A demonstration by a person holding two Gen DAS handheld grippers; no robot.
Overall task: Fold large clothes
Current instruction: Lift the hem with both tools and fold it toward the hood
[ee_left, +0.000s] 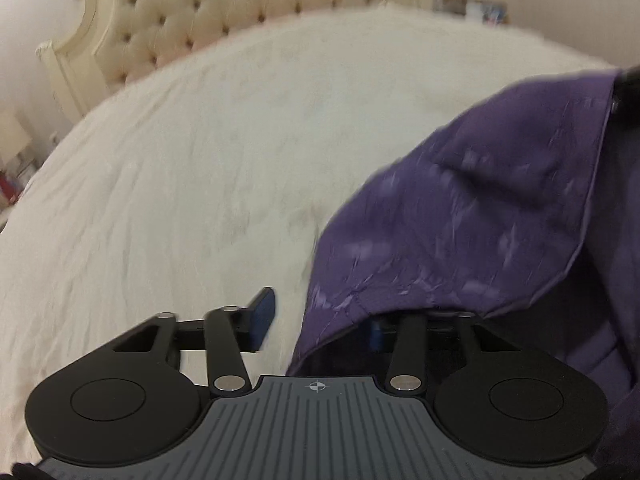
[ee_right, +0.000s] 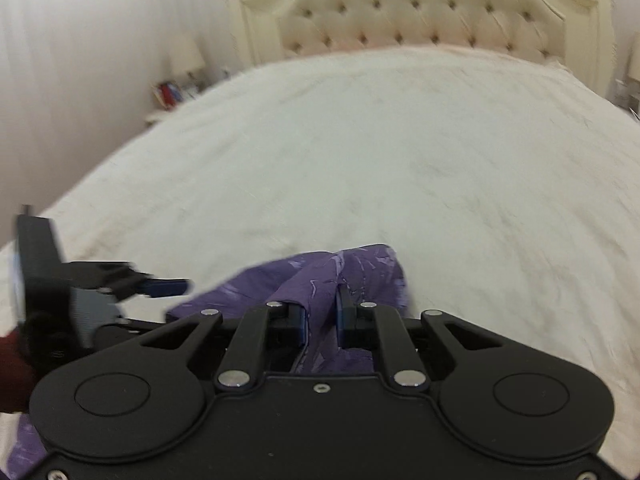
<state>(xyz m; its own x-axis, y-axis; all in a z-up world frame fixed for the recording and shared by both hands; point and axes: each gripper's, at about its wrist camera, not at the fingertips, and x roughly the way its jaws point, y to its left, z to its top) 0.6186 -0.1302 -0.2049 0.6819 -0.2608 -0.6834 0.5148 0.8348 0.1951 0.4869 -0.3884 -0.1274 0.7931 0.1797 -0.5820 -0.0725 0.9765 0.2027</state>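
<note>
A purple garment [ee_left: 480, 216] with pale streaks hangs in a lifted, stretched fold over the white bed. In the left wrist view it drapes over the right finger of my left gripper [ee_left: 318, 316]. The left blue pad [ee_left: 262, 320] stands bare and apart from the cloth, so the jaws stand open. In the right wrist view my right gripper [ee_right: 322, 312] is shut on a bunched fold of the purple garment [ee_right: 344, 268], with cloth pinched between both pads. My left gripper [ee_right: 160, 286] shows at the left beside the cloth.
The white bedsheet [ee_right: 380, 160] spreads wide ahead, with a cream tufted headboard [ee_right: 420, 8] behind it. A bedside table with a lamp and books [ee_right: 176, 88] stands at the far left. A gloved hand with a red sleeve [ee_right: 16, 356] holds the left gripper.
</note>
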